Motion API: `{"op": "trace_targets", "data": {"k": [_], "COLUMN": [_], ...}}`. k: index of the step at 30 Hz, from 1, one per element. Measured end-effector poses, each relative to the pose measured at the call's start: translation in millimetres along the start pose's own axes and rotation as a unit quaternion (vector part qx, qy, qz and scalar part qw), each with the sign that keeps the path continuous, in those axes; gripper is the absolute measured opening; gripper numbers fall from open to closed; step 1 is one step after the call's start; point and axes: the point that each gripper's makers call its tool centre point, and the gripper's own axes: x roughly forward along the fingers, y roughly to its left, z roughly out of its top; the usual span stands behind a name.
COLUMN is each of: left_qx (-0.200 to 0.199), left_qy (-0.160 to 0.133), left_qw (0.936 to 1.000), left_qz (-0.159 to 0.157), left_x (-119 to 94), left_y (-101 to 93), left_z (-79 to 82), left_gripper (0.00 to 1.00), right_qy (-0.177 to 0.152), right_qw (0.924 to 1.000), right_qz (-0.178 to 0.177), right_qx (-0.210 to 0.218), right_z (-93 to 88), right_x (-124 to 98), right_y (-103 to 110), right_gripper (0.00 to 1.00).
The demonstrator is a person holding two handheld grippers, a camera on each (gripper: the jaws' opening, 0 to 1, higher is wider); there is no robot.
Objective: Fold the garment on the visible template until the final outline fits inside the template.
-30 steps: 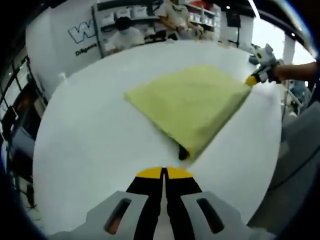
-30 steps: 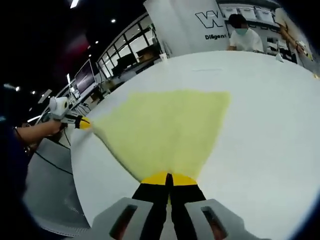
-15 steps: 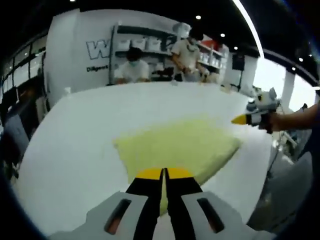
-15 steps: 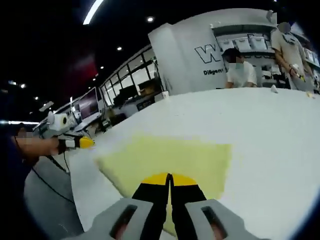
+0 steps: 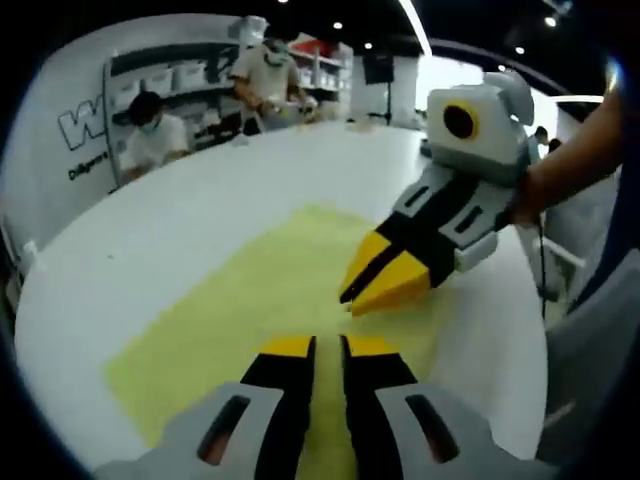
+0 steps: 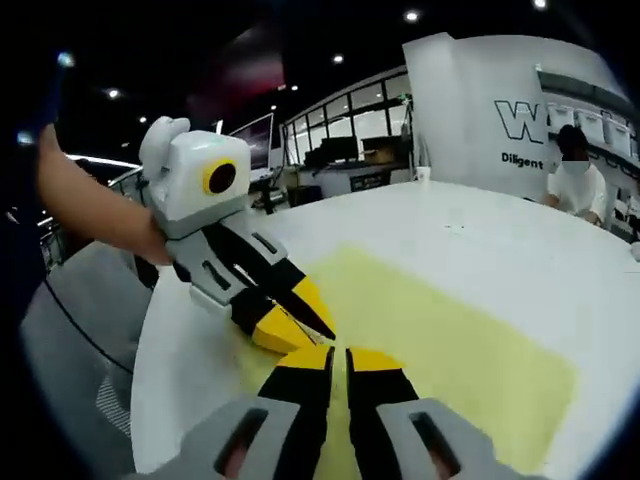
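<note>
In the left gripper view your left gripper (image 5: 327, 347) is showing a narrow gap between its jaws and pinching nothing, while your right gripper (image 5: 378, 290) is coming in from the right with its jaws slightly parted too. Both are hovering over the yellow garment (image 5: 250, 320), which is lying flat across the centre of the white table (image 5: 150, 240). In the right gripper view your right gripper (image 6: 338, 358) is sitting at the bottom centre, and the left gripper (image 6: 290, 318) is reaching in from the left, just beside it.

Left gripper (image 5: 327, 347) low over yellow garment (image 5: 260, 300) on white table (image 5: 190, 210), jaws slightly parted, nothing between. Right gripper (image 5: 375, 290) entering from right, tips narrowly apart above cloth. Two people beyond far table edge
</note>
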Motion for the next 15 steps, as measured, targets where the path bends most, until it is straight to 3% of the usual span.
{"op": "trace_targets", "data": {"k": [1, 4, 5, 6, 7, 8, 9, 12, 15], "left_qx": [0.003, 0.011, 0.033, 0.043, 0.059, 0.059, 0.056, 0.076, 0.053], "left_qy": [0.008, 0.018, 0.04, 0.041, 0.013, 0.009, 0.011, 0.005, 0.001], "left_qw": [1.0, 0.9998, 0.9986, 0.9981, 0.998, 0.9981, 0.9983, 0.9969, 0.9977], "left_qz": [-0.002, -0.005, -0.012, -0.016, -0.019, -0.017, -0.009, 0.021, 0.041], "left_x": [3.9, 5.8, 10.4, 11.7, 13.3, 11.2, 8.2, 5.9, 1.0], "left_y": [5.8, 4.5, 4.5, 2.5, 0.4, -1.8, -3.3, 8.3, 21.1], "left_z": [-9.6, -15.6, -31.2, -35.0, -31.1, -29.0, -27.3, -23.9, -25.0], "left_gripper": [0.15, 0.14, 0.13, 0.12, 0.1, 0.11, 0.12, 0.24, 0.41], "right_qy": [0.002, 0.025, 0.071, 0.089, 0.086, 0.04, 0.049, 0.042, 0.037], "right_qw": [1.0, 0.9996, 0.9964, 0.994, 0.9926, 0.9953, 0.9975, 0.9976, 0.9982], "right_qz": [0.001, 0.007, 0.024, 0.031, 0.031, 0.023, 0.005, -0.018, -0.029], "right_qx": [0.0, -0.007, -0.04, -0.057, -0.079, -0.085, -0.049, -0.052, -0.037], "right_z": [-1.7, -12.5, -39.3, -53.6, -58.4, -43.4, -46.5, -46.7, -44.8], "right_x": [1.9, 4.8, 10.8, 15.1, 15.7, 17.4, 14.3, 13.0, 7.4], "right_y": [-1.5, -2.3, -3.9, -6.0, -4.9, -6.9, -12.1, -22.5, -32.8], "right_gripper": [0.04, 0.05, 0.06, 0.07, 0.07, 0.09, 0.12, 0.28, 0.48]}}
